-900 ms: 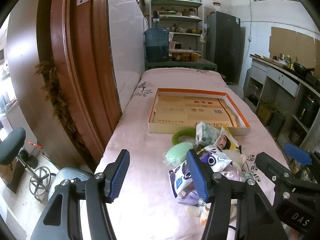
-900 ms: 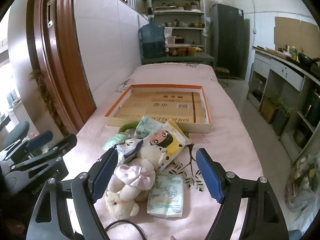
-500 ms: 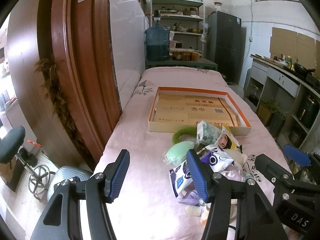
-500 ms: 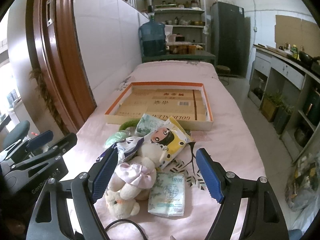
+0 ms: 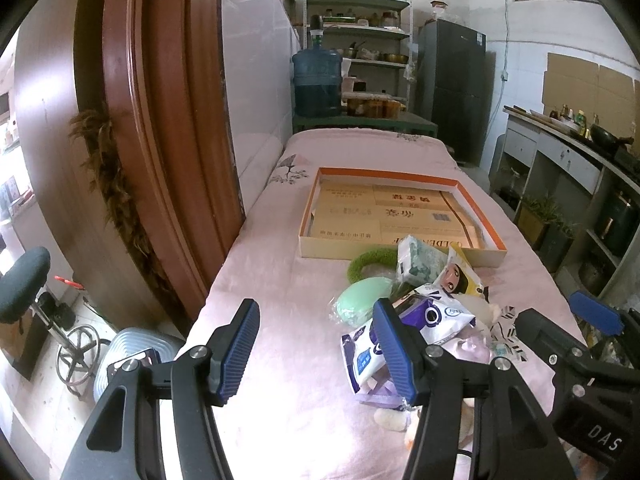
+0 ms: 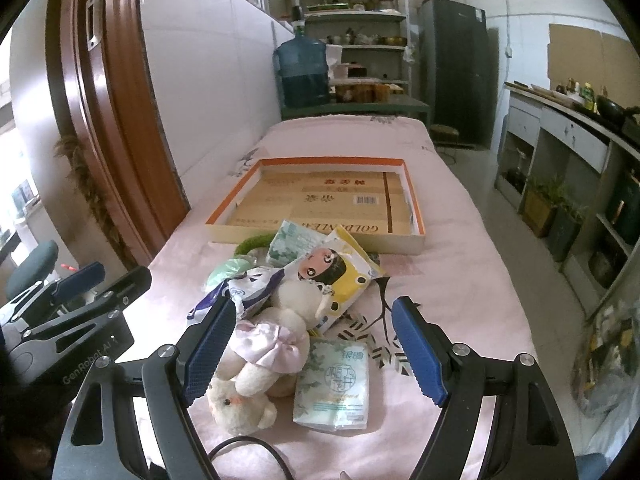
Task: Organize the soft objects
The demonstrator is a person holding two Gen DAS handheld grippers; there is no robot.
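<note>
Both grippers hang spread and empty over the near end of the desk: the left gripper above bare pink cloth, the right gripper over the plush toy. The toy lies in a heap of packets, the empty tray just beyond. The toy overlaps a packet, so a grab could drag both and scatter the heap

Left hand-held gripper gaping, nothing between jaws, over pink-covered table. Soft-object pile mid-table; orange-rimmed box toward far edge.
</note>
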